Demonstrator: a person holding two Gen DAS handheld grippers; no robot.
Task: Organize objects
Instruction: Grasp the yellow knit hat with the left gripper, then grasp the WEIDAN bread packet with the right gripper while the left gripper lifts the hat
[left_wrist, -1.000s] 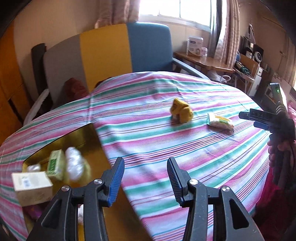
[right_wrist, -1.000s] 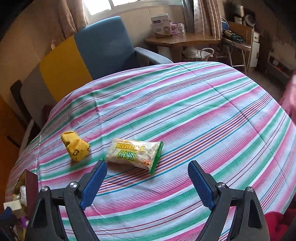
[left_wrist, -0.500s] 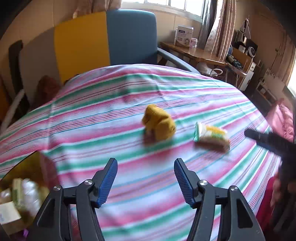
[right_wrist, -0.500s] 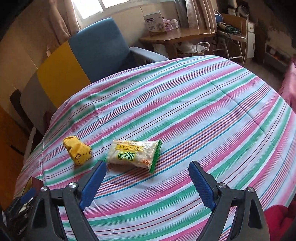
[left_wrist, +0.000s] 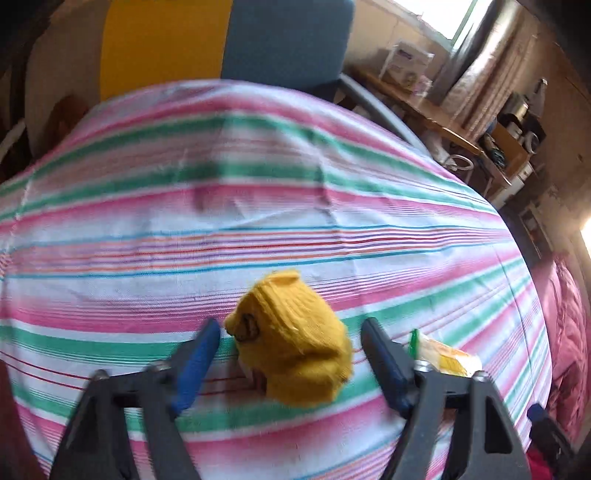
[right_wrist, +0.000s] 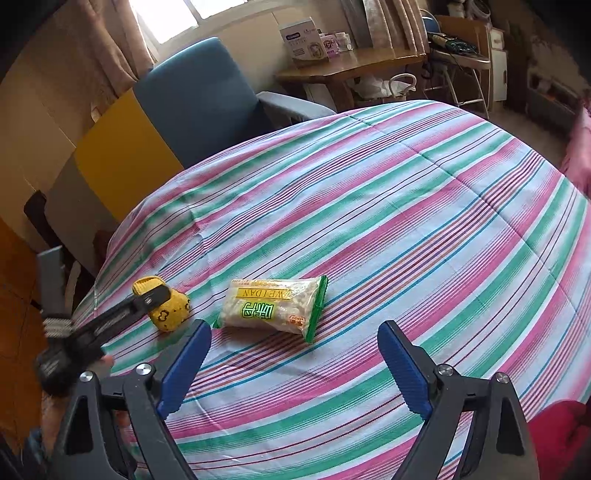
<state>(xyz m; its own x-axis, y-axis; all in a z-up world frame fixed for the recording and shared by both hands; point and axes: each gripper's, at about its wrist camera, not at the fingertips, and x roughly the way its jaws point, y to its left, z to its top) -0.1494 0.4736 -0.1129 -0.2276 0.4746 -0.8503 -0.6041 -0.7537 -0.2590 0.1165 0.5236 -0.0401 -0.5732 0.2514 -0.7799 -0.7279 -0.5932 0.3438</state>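
A yellow knitted baby sock (left_wrist: 291, 343) lies on the striped tablecloth (left_wrist: 258, 221). My left gripper (left_wrist: 290, 332) is open with its blue fingertips either side of the sock, not touching it. The sock also shows in the right wrist view (right_wrist: 170, 308), partly under the left gripper's black finger (right_wrist: 147, 301). A white and green snack packet (right_wrist: 273, 308) lies just right of the sock; its end shows in the left wrist view (left_wrist: 443, 354). My right gripper (right_wrist: 293, 334) is open and empty, just short of the packet.
A blue, yellow and grey armchair (right_wrist: 159, 140) stands behind the table. A wooden desk (right_wrist: 351, 70) with boxes stands at the back right. A red cloth (right_wrist: 565, 435) lies at the near right edge.
My left gripper has swung right, away from the box of items, and moved forward until its open fingers flank the yellow sock. My right gripper has edged slightly closer to the packet.
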